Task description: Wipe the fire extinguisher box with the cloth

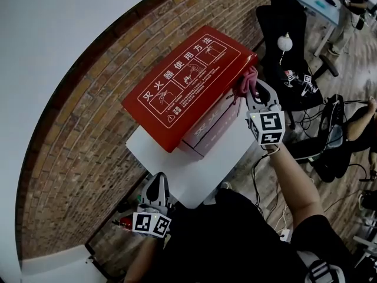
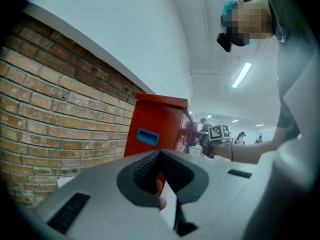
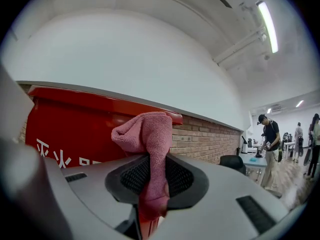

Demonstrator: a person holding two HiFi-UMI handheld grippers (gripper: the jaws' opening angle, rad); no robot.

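Note:
The red fire extinguisher box (image 1: 188, 81) with white printed instructions on its lid stands on a white stand (image 1: 194, 178) against the brick wall. My right gripper (image 1: 252, 92) is shut on a pink cloth (image 1: 246, 81), which it holds against the box's upper right front corner. In the right gripper view the cloth (image 3: 148, 134) sticks up from between the jaws of that gripper (image 3: 152, 165), with the box (image 3: 75, 126) just behind. My left gripper (image 1: 156, 188) hangs low by the stand's near corner, shut and with nothing in it. Its own view shows the box's side (image 2: 155, 129) ahead.
A brick wall (image 1: 88, 128) runs behind the box. A black office chair (image 1: 288, 34) and cables lie to the right on the wooden floor. A small red extinguisher (image 1: 122, 221) sits low beside my left gripper. People stand at a desk (image 1: 312, 2) far right.

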